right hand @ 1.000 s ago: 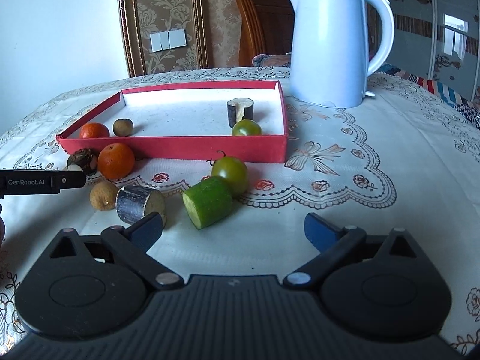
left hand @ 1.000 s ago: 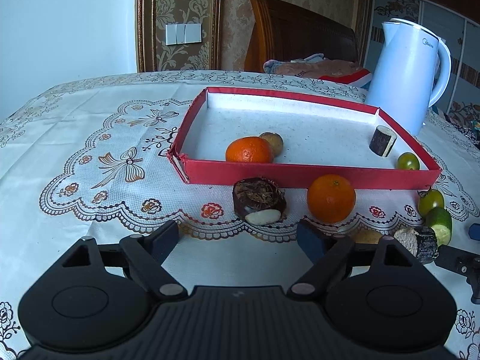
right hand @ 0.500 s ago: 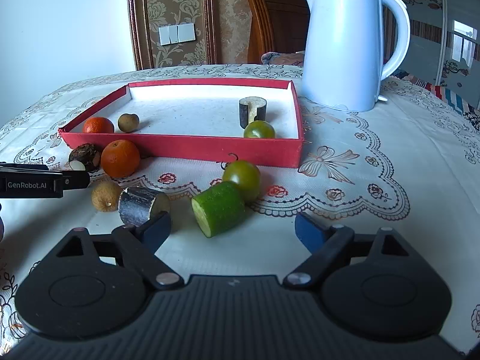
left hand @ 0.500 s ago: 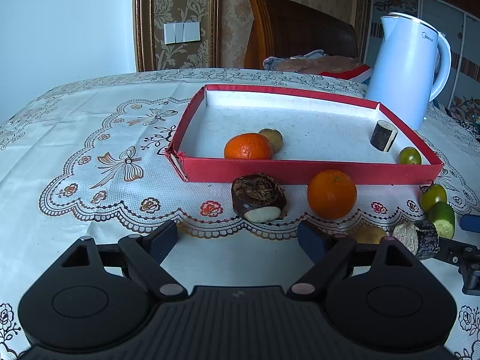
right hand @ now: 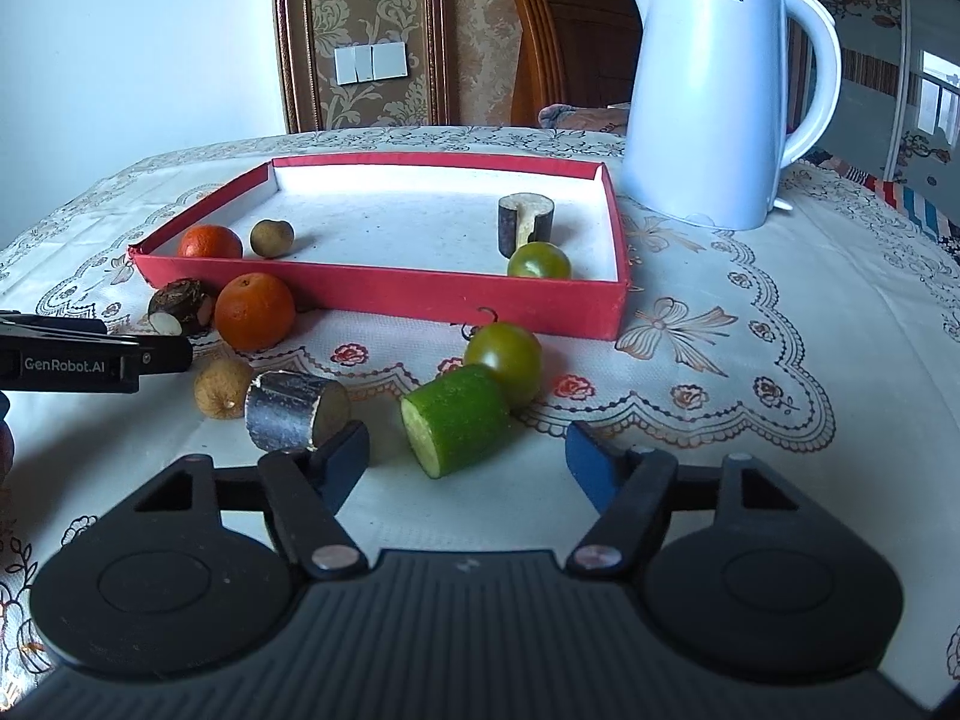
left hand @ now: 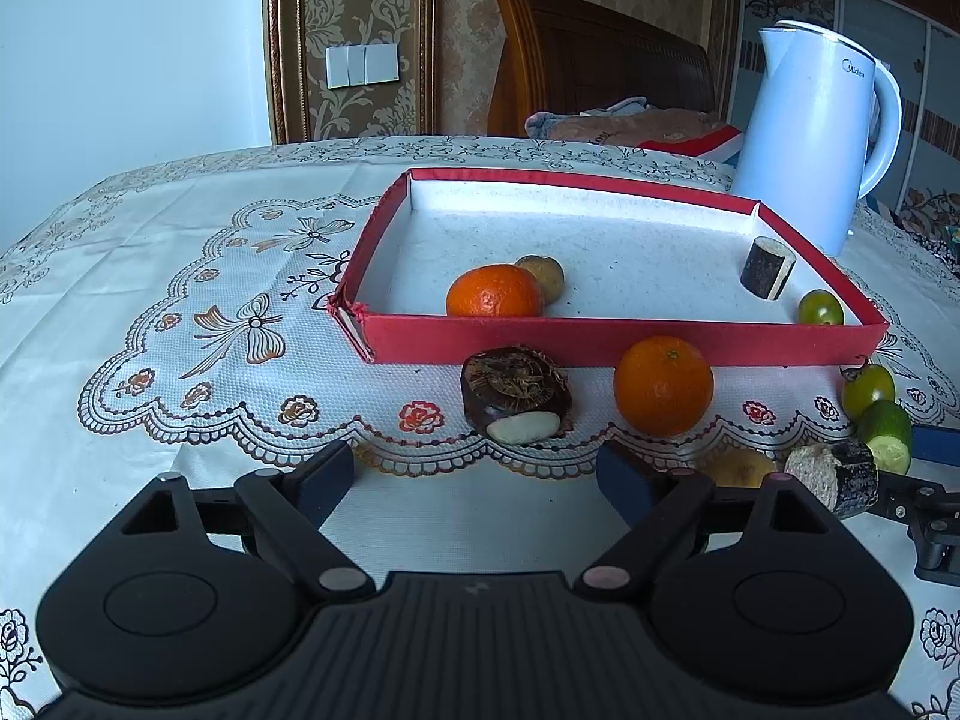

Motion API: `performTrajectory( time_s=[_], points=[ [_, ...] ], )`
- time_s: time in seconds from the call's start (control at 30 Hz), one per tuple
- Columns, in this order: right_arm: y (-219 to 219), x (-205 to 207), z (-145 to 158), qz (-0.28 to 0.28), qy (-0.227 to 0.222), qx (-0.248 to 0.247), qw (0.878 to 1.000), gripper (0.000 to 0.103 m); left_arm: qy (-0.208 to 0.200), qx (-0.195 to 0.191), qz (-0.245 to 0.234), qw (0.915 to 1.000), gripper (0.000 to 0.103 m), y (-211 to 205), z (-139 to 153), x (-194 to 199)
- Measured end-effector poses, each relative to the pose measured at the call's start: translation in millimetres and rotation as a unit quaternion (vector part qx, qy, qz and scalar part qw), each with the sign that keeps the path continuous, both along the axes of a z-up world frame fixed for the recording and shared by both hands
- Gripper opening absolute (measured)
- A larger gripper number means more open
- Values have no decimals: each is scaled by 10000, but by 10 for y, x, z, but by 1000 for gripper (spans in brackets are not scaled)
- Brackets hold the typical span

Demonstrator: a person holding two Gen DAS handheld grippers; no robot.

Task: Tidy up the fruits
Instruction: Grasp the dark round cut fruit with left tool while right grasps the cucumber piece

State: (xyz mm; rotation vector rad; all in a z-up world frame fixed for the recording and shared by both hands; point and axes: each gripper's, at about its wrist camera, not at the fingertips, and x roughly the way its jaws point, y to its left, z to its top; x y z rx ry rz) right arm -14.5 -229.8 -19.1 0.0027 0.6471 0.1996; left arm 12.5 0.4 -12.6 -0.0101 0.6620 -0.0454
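Observation:
A red tray (left hand: 600,339) (right hand: 384,294) holds an orange (left hand: 493,299), a small brown fruit (left hand: 543,277), a dark cut stalk piece (left hand: 766,267) and a green fruit (left hand: 820,307). In front of it on the cloth lie a dark water chestnut (left hand: 515,393), an orange (left hand: 663,384) (right hand: 255,311), a tan longan (right hand: 219,387), a dark stalk piece (right hand: 294,411), a cucumber piece (right hand: 456,420) and a green fruit (right hand: 504,354). My left gripper (left hand: 477,480) is open, just short of the water chestnut. My right gripper (right hand: 468,459) is open, just short of the cucumber piece.
A white electric kettle (right hand: 714,96) (left hand: 810,132) stands right of the tray. A wooden chair (left hand: 600,60) is behind the table. The lace tablecloth (left hand: 180,300) covers the table. The left gripper's finger (right hand: 90,360) shows at the right view's left edge.
Both grippers have edged forward toward the fruits, which now look slightly nearer. Both stay open. No fruit has moved.

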Motion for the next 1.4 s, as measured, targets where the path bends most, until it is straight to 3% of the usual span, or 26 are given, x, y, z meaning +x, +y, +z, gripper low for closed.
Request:
performTrajectory(
  time_s=[0.07, 0.3, 0.7, 0.8, 1.0, 1.17, 1.3, 1.4],
  points=[
    [-1, 0, 0, 9, -2, 10, 10000, 71, -6, -13, 8, 10000, 89, -1, -2, 5],
    [17, -22, 4, 70, -54, -26, 10000, 55, -7, -41, 109, 9999, 89, 11, 2, 52],
    [-35, -19, 9, 100, -63, 144, 9998, 49, 50, 107, 337, 9994, 89, -45, 5, 242],
    [-34, -24, 12, 84, -74, 131, 9999, 41, 25, 154, 369, 9992, 89, -57, 1, 272],
    [15, -15, 17, 193, -99, 17, 9998, 40, -39, 249, 395, 9989, 90, -80, -16, 315],
    [32, -36, 41, 226, -239, -31, 9995, 28, -53, 218, 386, 9990, 90, -67, -13, 316],
    [27, -28, 38, 229, -225, -23, 9995, 28, -68, 183, 353, 9992, 87, -53, -12, 305],
    [25, -28, 38, 229, -230, -21, 9995, 28, -132, 183, 283, 9993, 74, -59, 2, 266]
  ],
)
